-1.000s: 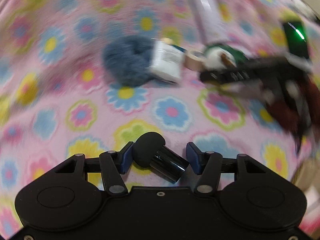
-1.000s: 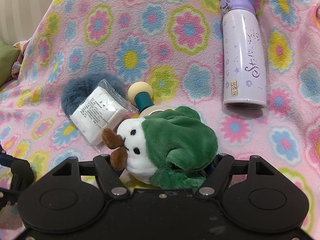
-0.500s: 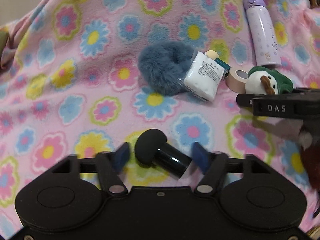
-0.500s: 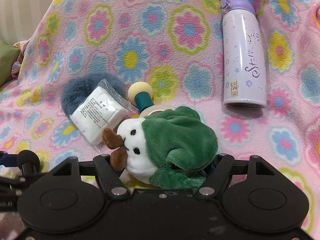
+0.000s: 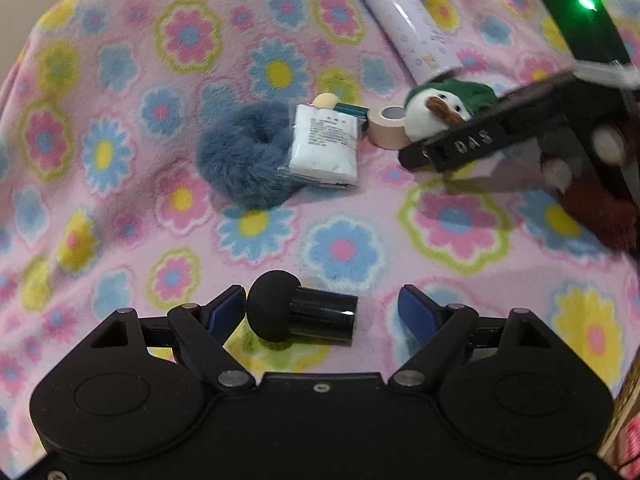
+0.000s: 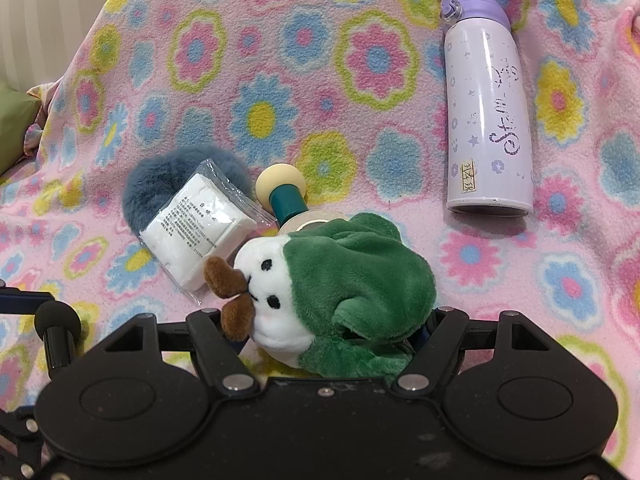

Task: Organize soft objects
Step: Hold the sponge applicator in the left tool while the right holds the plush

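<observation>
Low in the left wrist view, the left gripper (image 5: pixel 320 312) has its jaws opening around a black sponge applicator (image 5: pixel 300 312) lying on the flowered blanket (image 5: pixel 120 160); the right pad stands clear of it. Mid-frame sit a blue fluffy scrunchie (image 5: pixel 240 156), a cotton pad packet (image 5: pixel 324 144) and a tape roll (image 5: pixel 388 128). At right, the right gripper (image 6: pixel 328 328) clamps a green plush toy (image 6: pixel 344 288).

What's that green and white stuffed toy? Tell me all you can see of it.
The plush toy is round, with a white face, small black eyes, a brown beak-like nose and a fuzzy green hood. It lies on its side on the flowered blanket, between the right gripper's fingers, against a tape roll.
</observation>
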The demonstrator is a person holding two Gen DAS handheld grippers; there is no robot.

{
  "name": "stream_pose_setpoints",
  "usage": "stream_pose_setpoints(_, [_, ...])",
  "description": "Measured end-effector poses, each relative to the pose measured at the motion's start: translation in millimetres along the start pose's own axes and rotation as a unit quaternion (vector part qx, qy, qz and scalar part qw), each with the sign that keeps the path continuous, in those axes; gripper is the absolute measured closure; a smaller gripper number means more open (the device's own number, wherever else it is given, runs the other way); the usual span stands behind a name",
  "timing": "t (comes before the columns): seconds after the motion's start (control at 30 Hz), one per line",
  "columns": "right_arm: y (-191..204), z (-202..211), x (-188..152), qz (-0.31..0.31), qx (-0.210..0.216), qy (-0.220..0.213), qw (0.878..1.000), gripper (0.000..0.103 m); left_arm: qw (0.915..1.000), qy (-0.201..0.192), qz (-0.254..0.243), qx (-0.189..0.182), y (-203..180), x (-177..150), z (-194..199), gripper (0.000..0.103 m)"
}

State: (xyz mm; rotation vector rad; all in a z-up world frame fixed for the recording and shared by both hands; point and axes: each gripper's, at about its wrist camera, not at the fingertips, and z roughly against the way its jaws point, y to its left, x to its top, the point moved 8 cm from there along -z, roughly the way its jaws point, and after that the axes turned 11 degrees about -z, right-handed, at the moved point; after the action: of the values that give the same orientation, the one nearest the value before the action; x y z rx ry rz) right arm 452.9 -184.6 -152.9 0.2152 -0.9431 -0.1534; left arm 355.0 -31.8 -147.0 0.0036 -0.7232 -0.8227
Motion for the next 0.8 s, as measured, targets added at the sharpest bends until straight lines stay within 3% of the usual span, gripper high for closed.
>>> stream_pose_setpoints(0.03, [0,0,0,0.0,0.0,0.0,1.0,0.03,0.9998,0.003,0.017,-0.008,3,-1,-3,0.022])
stream_pose_setpoints(0.13, [0,0,0,-0.001,0.001,0.0,1.0,0.03,0.9969,-0.002,0.07,-0.034,10,-4,-8,0.036])
stream_pose_setpoints(0.2, [0,0,0,0.0,0.001,0.0,1.0,0.03,0.9951,-0.006,0.096,-0.022,15,-5,-7,0.047])
stream_pose_setpoints(0.37, [-1,1,0,-0.005,0.004,-0.002,1.0,0.03,0.9884,0.002,0.152,-0.002,21,-7,-3,0.048])
stream_pose_setpoints(0.57, [-1,2,0,-0.008,0.003,-0.004,1.0,0.031,0.9839,0.021,0.172,0.044,13,-10,18,0.048])
stream_pose_setpoints(0.8, [-1,2,0,-0.006,0.001,-0.005,1.0,0.031,0.9726,0.018,0.226,0.053,13,-8,43,0.048])
